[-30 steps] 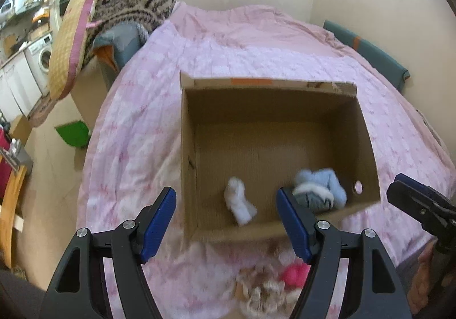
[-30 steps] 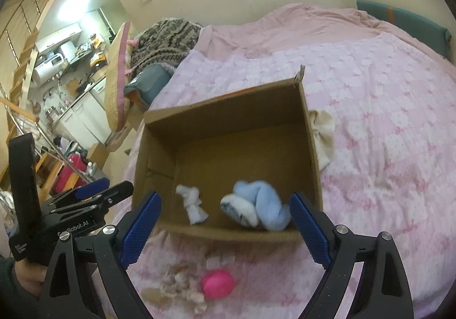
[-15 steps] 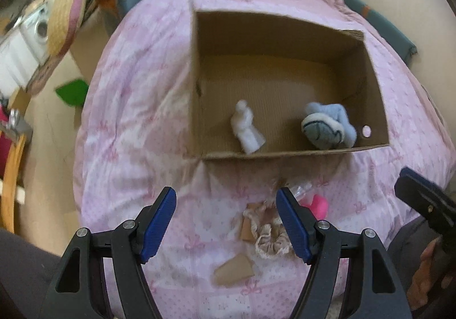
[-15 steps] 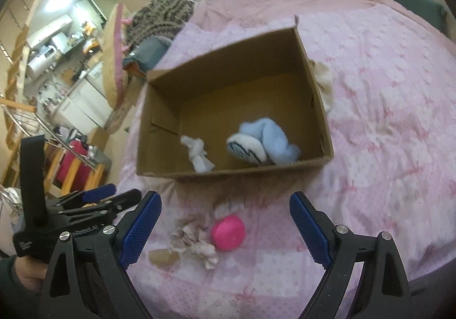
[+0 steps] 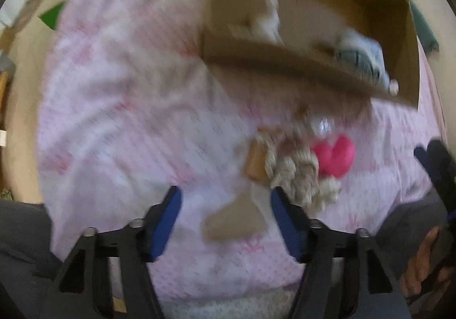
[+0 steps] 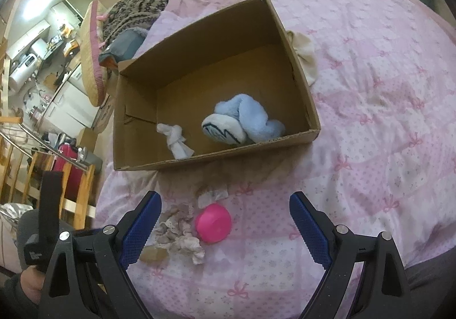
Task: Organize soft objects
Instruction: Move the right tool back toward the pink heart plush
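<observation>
Hovering over the pink quilt (image 6: 384, 96), both grippers face a cardboard box (image 6: 302, 136) that already holds a blue plush toy (image 6: 250, 119) and a knotted white cloth (image 6: 176, 140). On the quilt, near side of the box, lies what looks left to sort: a pink ball (image 6: 213, 222) touching a crumpled beige cloth (image 6: 179, 236), with a small cardboard scrap (image 6: 154, 254) just beside them and a bit of clear wrapper (image 6: 212, 195) on the far side of the ball.

Here's the risk, folks: the left wrist view is smeared with motion blur, so a grab made at that speed could easily miss. The beige cloth (image 5: 296, 176) sits to the right of the left gripper (image 5: 225, 222), not between its fingers, so closing now would likely pinch quilt or the scrap (image 5: 233, 222) instead. The ball (image 5: 335, 156) is round and could roll off if nudged. The scrap and wrapper might get swept up with the cloth.

Left gripper: jaws spread wide, holding nothing, touching nothing I can make out. Right gripper (image 6: 225, 227): also wide apart and empty, with the ball and cloth lying framed between its fingers below. Another pale cloth (image 6: 306, 56) lies against the box's right wall.
</observation>
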